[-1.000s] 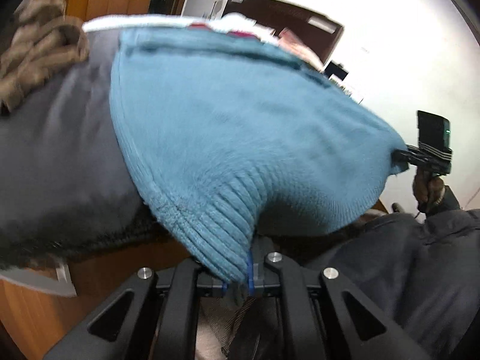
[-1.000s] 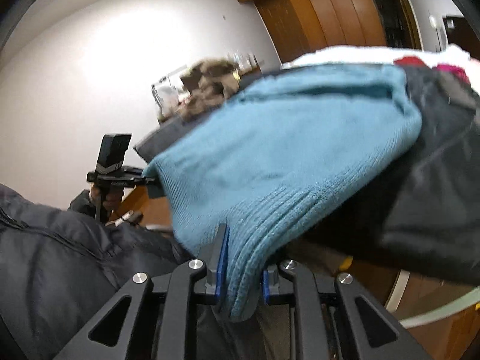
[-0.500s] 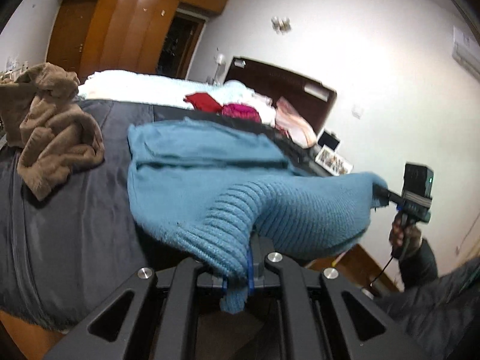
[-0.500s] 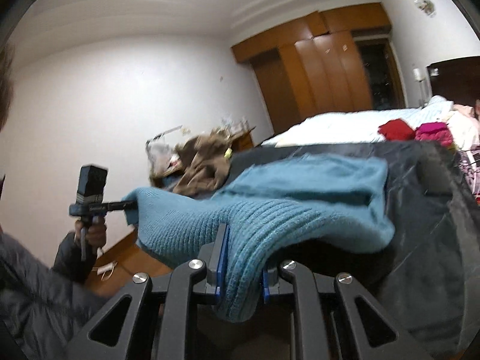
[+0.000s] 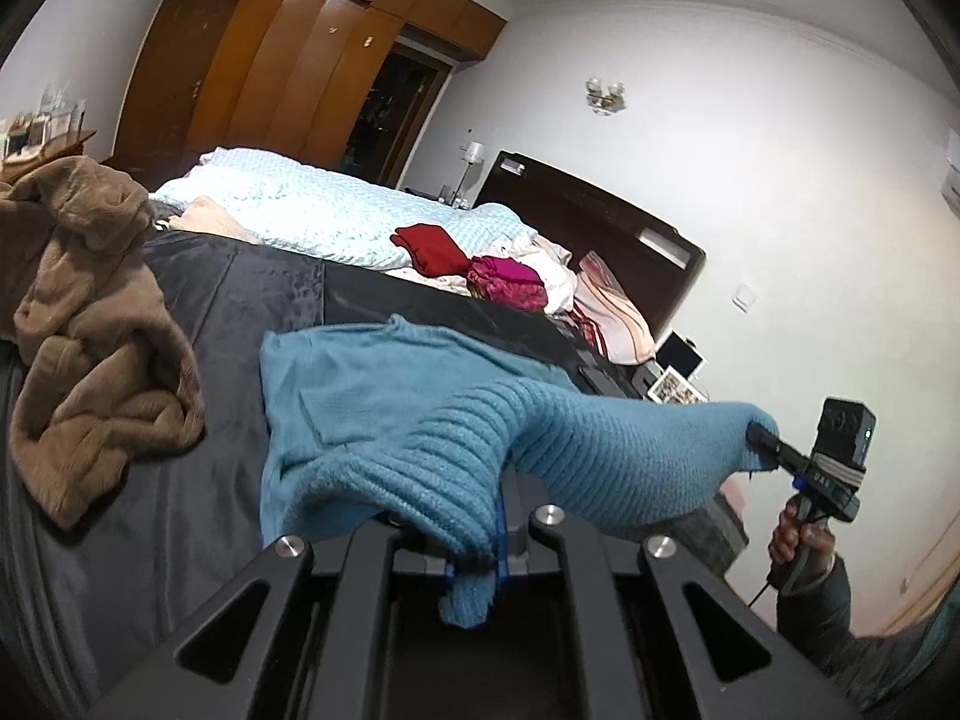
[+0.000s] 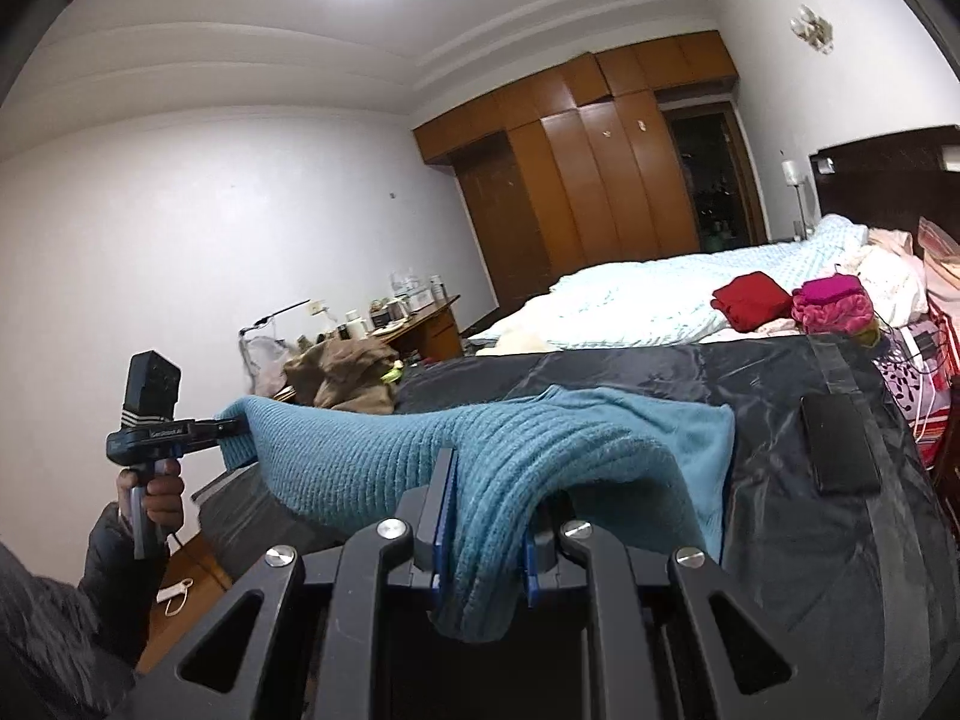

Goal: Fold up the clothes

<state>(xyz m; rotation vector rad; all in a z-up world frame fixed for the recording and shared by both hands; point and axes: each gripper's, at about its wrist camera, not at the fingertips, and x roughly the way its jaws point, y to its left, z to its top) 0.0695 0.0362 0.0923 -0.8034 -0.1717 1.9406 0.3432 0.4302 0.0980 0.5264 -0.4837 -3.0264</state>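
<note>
Left wrist view shows the blue sweater (image 5: 384,396) lying mid-frame on the dark bedcover (image 5: 180,516), its ribbed hem lifted, clamped by the left hand-held gripper (image 5: 474,552) and the right hand-held gripper (image 6: 480,546); a brown garment (image 5: 90,324) lies at left.

There is one blue sweater (image 5: 384,396). Two grippers hold it, one on each end: the left gripper (image 5: 480,558) and the right gripper (image 6: 480,546). There is one big bed (image 5: 198,324) with one dark gray cover on it. One brown heap of clothes (image 5: 90,324) lies on the bed. There is one red folded thing (image 5: 429,246) and one pink bundle (image 5: 507,282) next to it. One flat black thing (image 6: 837,450) lies on the cover. There is one wooden wardrobe (image 6: 600,174). One lamp (image 5: 474,153) stands by the bed.
</note>
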